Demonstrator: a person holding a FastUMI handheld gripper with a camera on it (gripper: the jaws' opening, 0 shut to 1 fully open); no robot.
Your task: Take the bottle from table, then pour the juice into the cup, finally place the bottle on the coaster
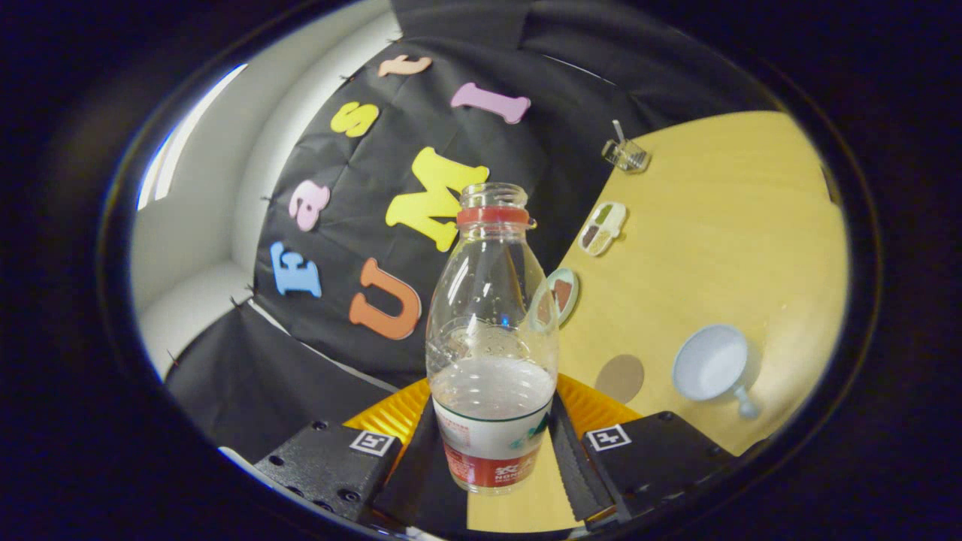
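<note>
the bottle (492,353) sits nearest the lens, clamped low on its labelled part between the two fingers (575,458) of the gripper (492,458), both pressing its sides, so it's a proper grasp. its neck is open with no cap on, just the ring left, and there's a bit of pale liquid in the lower part. the whole view is rolled, and the liquid line looks about square to the bottle walls, so it's hard to tell how far the bottle itself is leaning. it looks lifted off the table (721,225) but that can't be said for sure. taking the bottle as the landmark: the cup (710,364), white with a small handle, is off to the side of it on the wood, well apart, mouth facing up and looking empty. the round coaster (620,378) lies flat between the bottle and the cup, nearer the bottle. beyond the bottle are a couple of small dishes and a clear holder, not part of this. the step looks like carrying over to pour. best bet is to bring the bottle neck over the cup's mouth first, then roll slowly, since there's little juice and the cup is small. a fast tip could splash past the rim, and the low grip could let the bottle slip.
</note>
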